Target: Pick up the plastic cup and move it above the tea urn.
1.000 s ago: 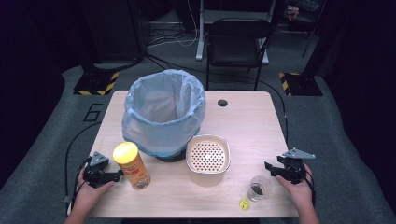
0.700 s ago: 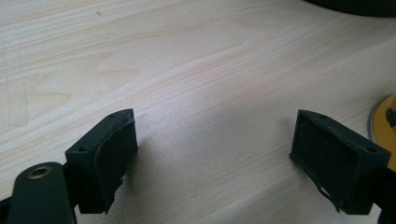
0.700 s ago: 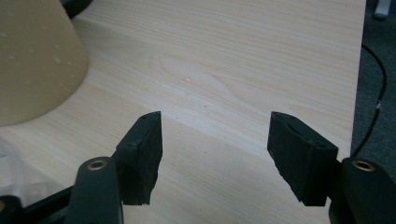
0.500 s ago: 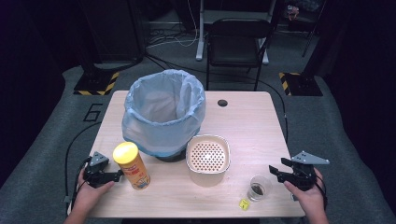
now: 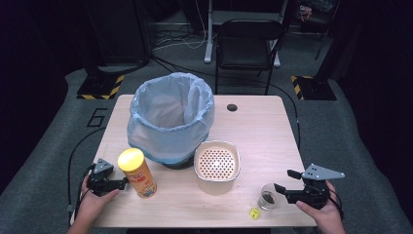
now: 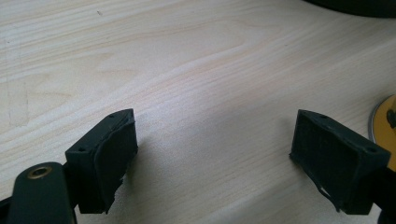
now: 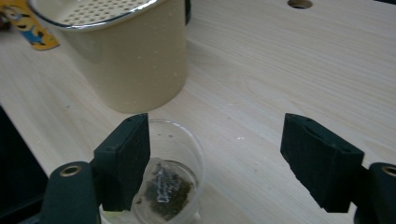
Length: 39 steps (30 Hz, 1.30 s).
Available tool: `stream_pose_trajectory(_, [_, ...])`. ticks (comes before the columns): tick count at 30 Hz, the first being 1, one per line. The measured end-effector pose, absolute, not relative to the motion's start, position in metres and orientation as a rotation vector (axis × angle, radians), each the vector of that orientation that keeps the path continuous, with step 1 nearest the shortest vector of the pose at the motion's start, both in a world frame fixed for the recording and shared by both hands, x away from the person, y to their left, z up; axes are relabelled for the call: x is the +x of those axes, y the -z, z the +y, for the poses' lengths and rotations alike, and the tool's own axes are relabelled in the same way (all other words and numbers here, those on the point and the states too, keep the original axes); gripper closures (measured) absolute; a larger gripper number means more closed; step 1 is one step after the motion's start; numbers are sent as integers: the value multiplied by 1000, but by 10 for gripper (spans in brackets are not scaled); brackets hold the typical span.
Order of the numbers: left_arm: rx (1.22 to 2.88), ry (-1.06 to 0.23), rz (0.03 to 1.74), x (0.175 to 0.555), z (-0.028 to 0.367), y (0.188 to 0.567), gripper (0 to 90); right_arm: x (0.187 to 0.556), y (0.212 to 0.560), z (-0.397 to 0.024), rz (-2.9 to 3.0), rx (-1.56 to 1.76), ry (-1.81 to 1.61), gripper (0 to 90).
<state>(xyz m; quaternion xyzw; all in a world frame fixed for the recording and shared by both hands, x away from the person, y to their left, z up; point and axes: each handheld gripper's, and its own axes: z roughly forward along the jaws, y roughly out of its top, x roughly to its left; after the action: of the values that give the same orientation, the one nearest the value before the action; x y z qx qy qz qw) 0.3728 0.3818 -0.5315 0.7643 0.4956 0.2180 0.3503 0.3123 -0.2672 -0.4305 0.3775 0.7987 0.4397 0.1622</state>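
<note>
**Right gripper opening beside the tea-bag cup**

We are holding the right gripper (image 5: 286, 185) low over the near right part of the table (image 5: 263, 131), its jaws pointing toward the small clear cup (image 5: 267, 197). In the right gripper view the jaws are standing well apart and have just been opening; nothing is being pressed between them. The cup (image 7: 163, 182) is sitting just below and in front of the left jaw, partly hidden by it, and a used tea bag (image 7: 164, 190) is lying inside it. Just beyond the cup the cream perforated container (image 7: 126, 51) is standing upright.

We are resting the left gripper (image 5: 117, 184) at the near left edge, jaws aimed at the yellow can (image 5: 137, 172) standing just beside it. In the left gripper view those jaws are spread wide over bare wood, gripping nothing, with the can's base (image 6: 385, 123) showing at the right edge.

Behind both, the bin lined with a pale blue bag (image 5: 170, 117) is standing near the middle of the table, and a small yellow cube (image 5: 254, 213) is lying near the front edge, close to the cup.
</note>
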Motion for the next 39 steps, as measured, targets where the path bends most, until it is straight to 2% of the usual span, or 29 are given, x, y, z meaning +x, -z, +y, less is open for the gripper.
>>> stream_pose_trajectory(4, [1982, -565, 1283, 373, 382, 531, 142, 308, 434, -258, 2333, 1026, -1284, 166])
stream_pose_trajectory(10, [1979, -565, 1285, 373, 382, 532, 142, 306, 438, -251, 2371, 984, -1288, 149])
stream_pose_trajectory(33, [1976, -567, 1285, 373, 382, 532, 142, 301, 470, -238, 2454, 920, -1209, 146])
stream_pose_trajectory(39, [1974, -567, 1285, 373, 381, 532, 142, 303, 478, -237, 2452, 913, -1169, 196])
